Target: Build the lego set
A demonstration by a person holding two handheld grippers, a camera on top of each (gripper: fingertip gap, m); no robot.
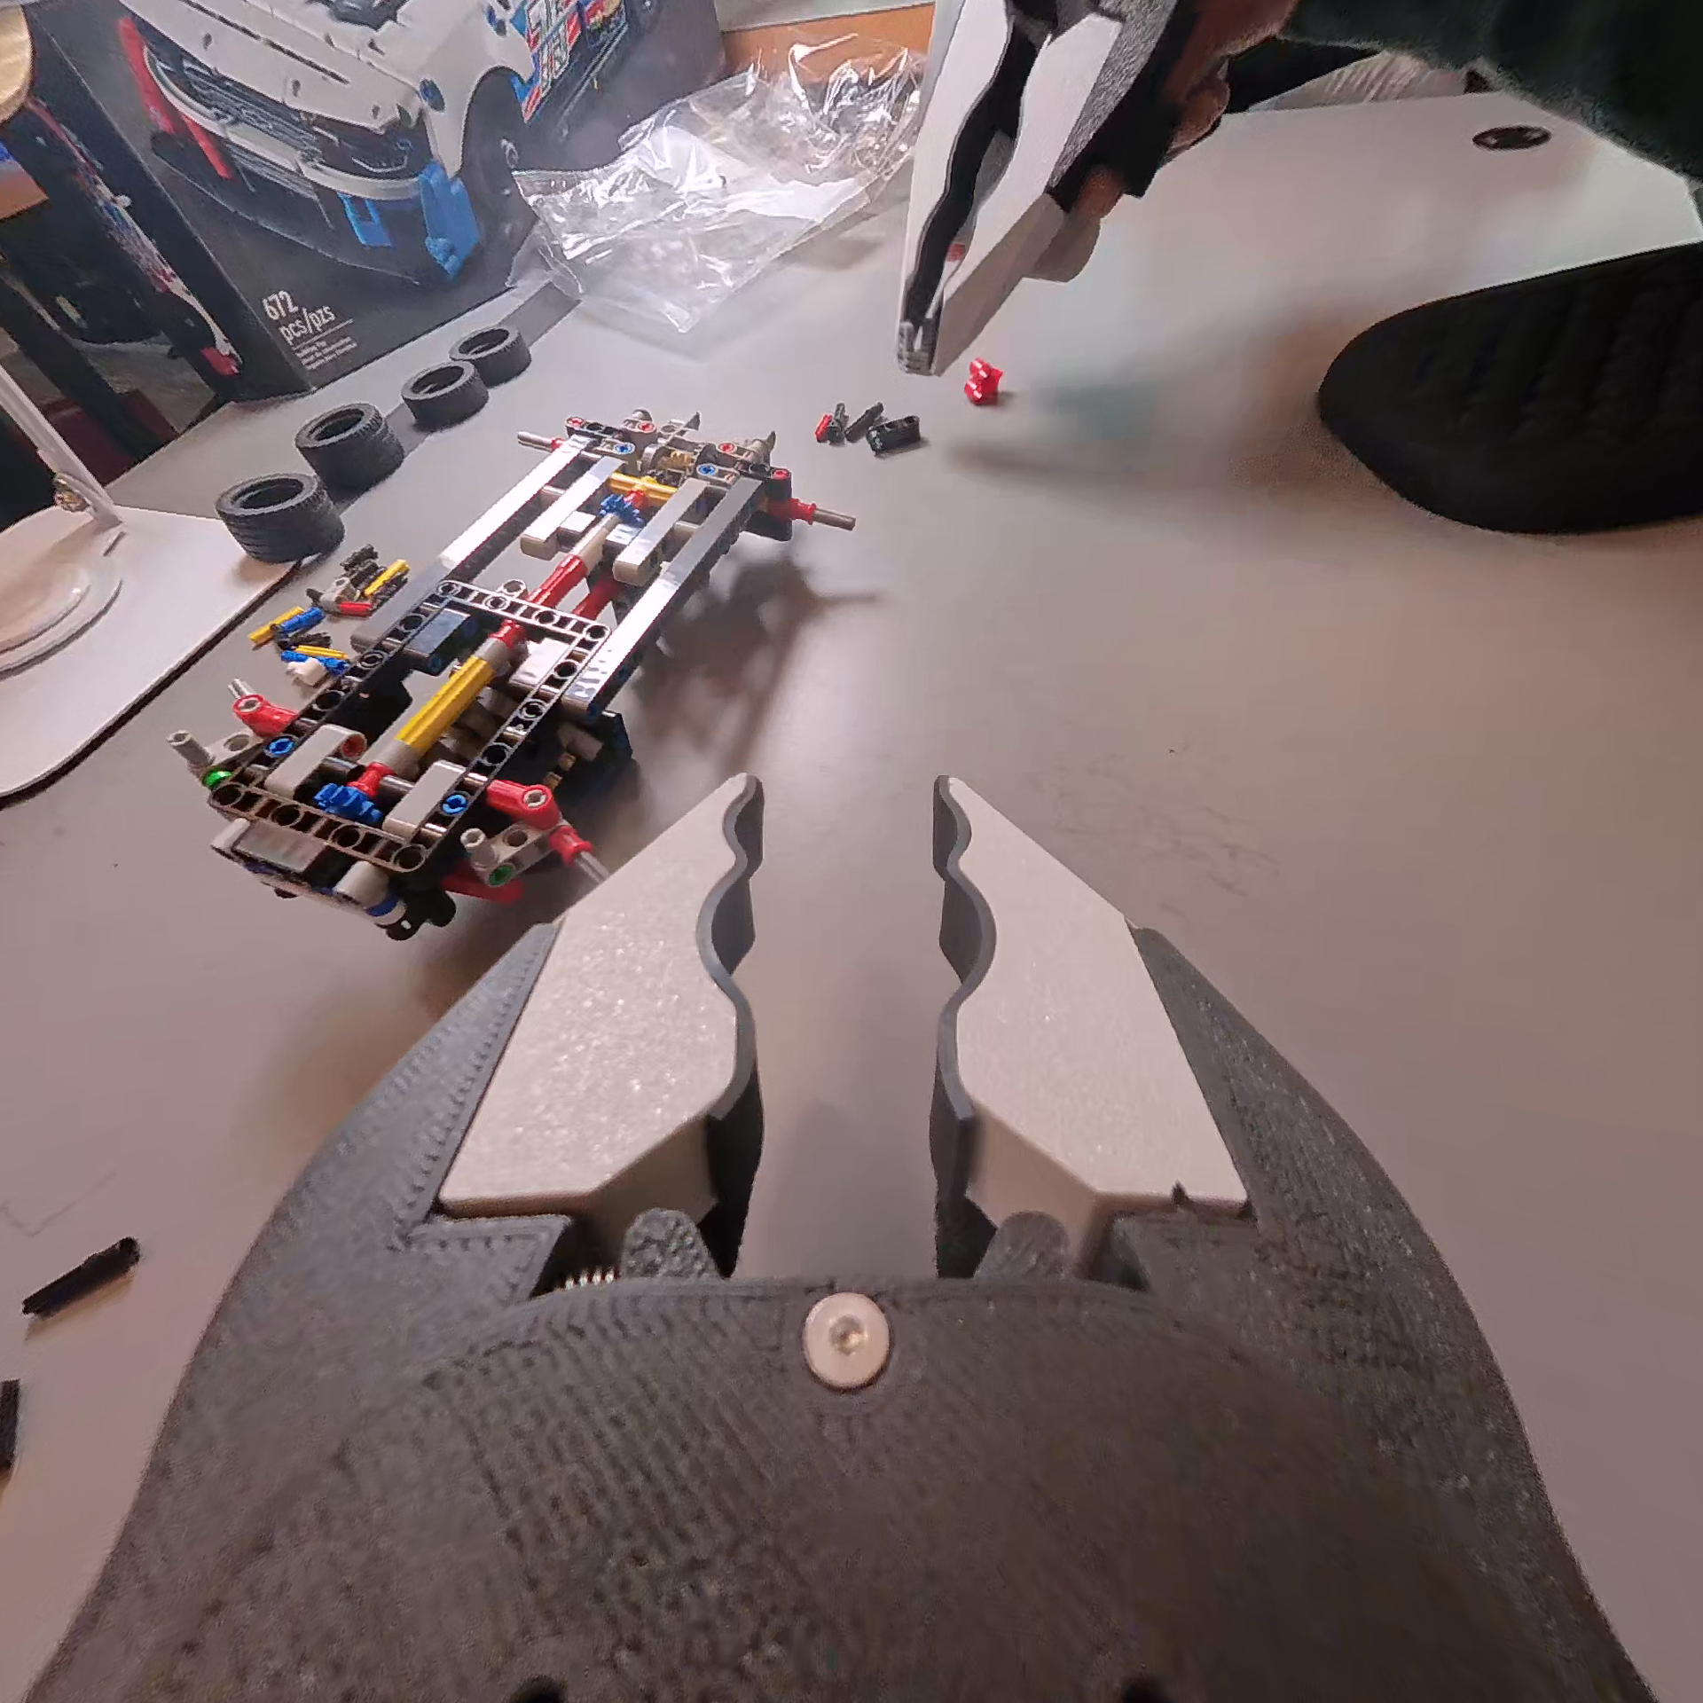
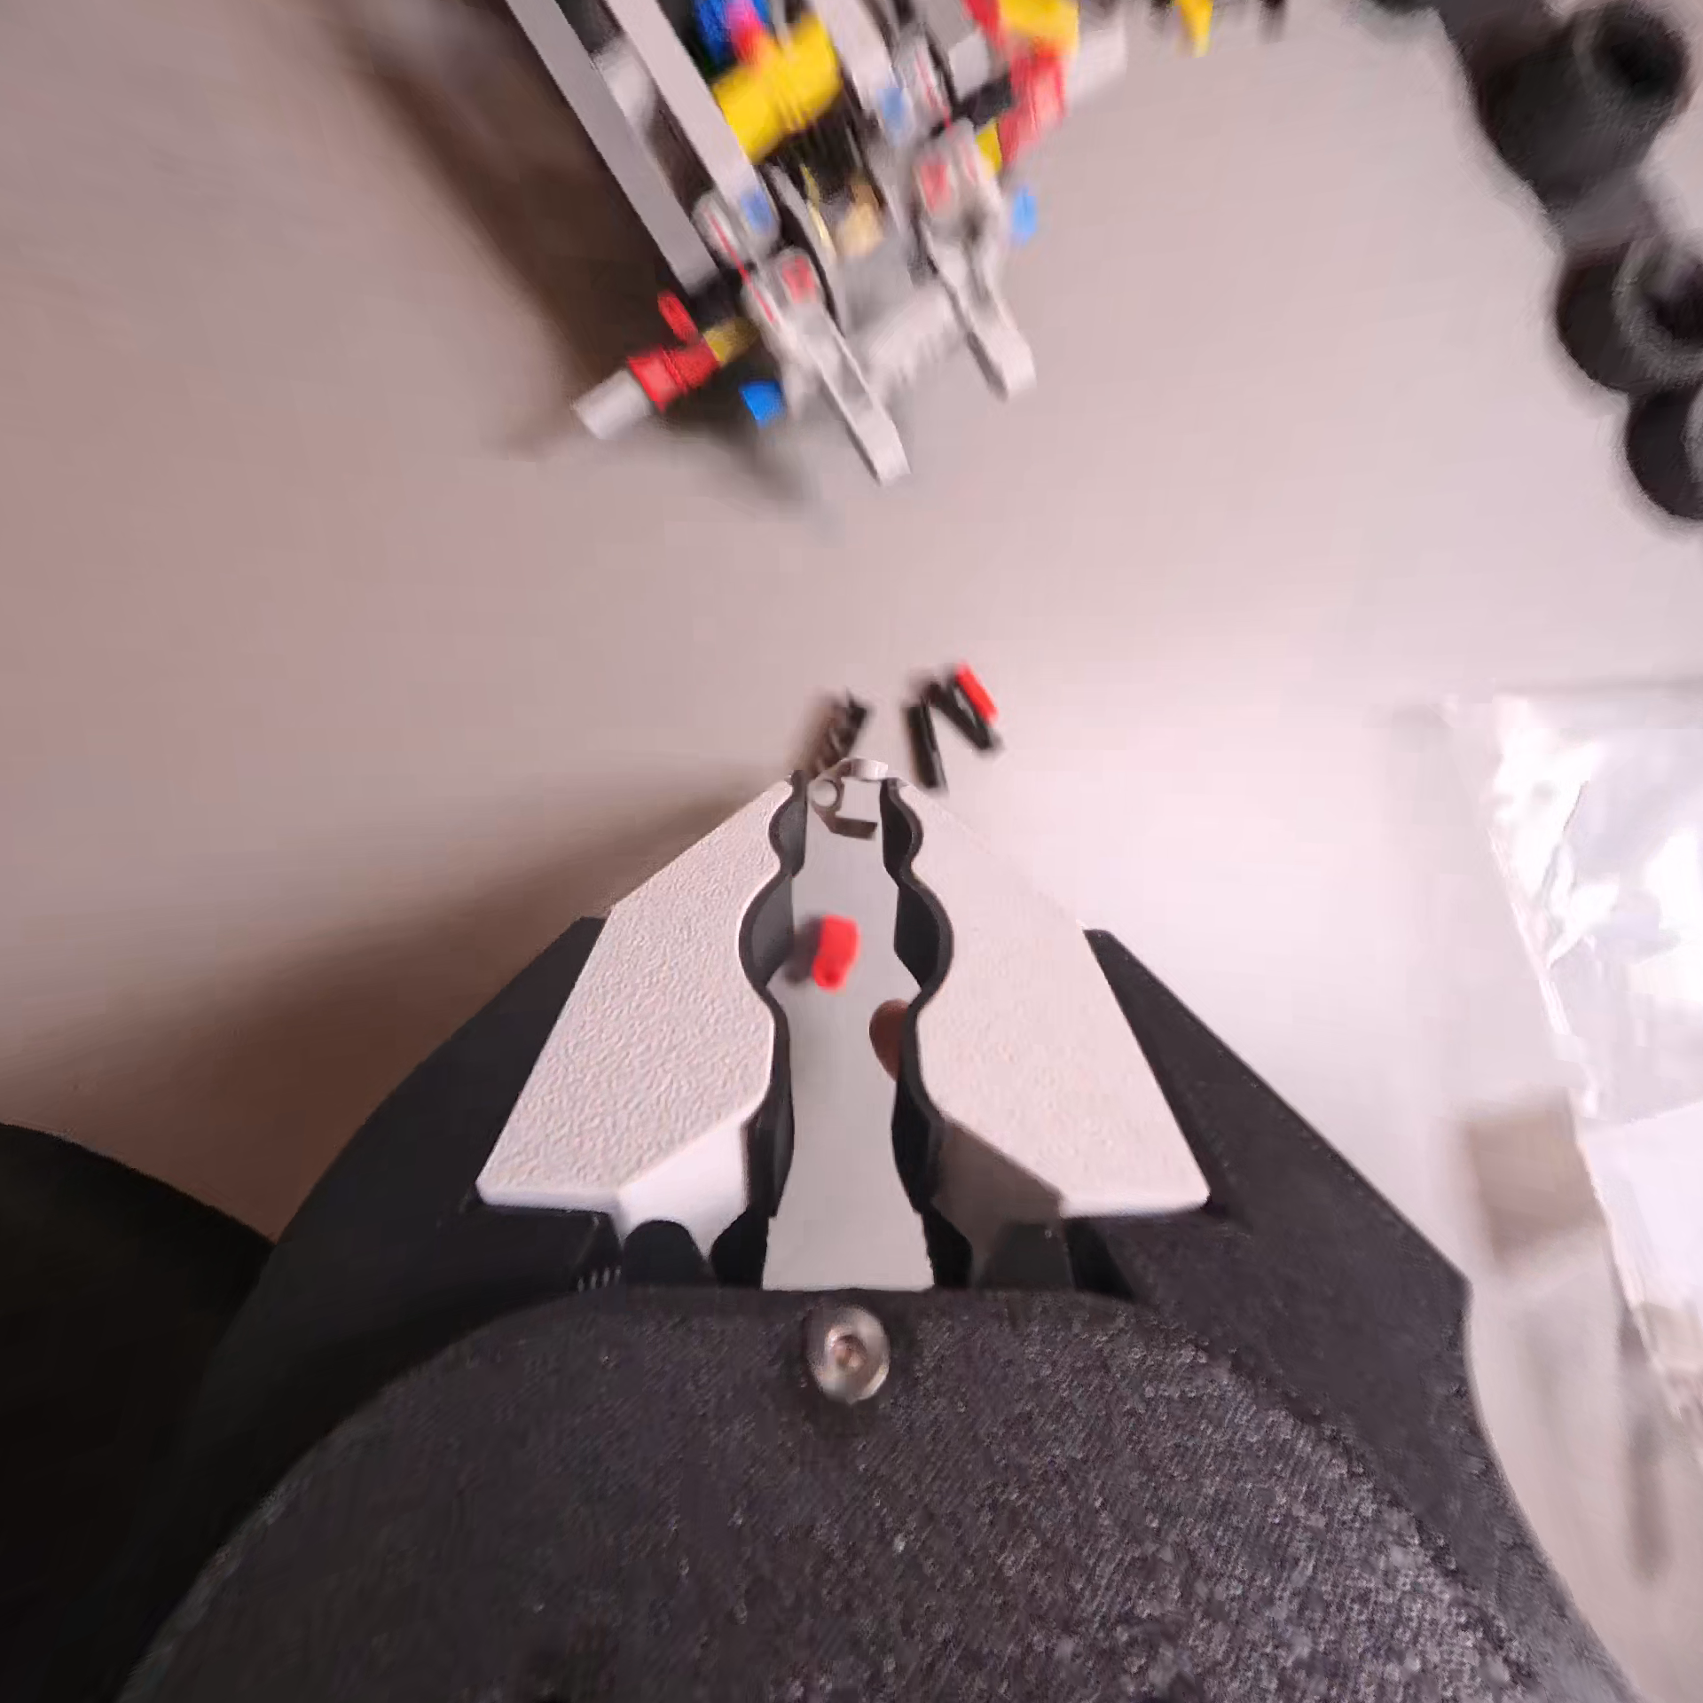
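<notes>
Right tool (image 2: 848, 800) pinching grey piece (image 2: 852, 794), bare table (image 2: 369, 691) leftward

Red piece (image 1: 983, 381), black tyres (image 1: 276, 516), grey table (image 1: 1198, 691), multicoloured chassis (image 1: 516, 645)

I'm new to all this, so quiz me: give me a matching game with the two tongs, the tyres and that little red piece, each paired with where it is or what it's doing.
Things:
1. left tongs
2. right tongs
3. black tyres
4. red piece

States or places:
A. in a row beside the lego box
B. lying loose on the table, just by the right tongs' tips
C. open, with nothing between them
D. closed on a small grey piece

Pairs: 1-C, 2-D, 3-A, 4-B
</notes>
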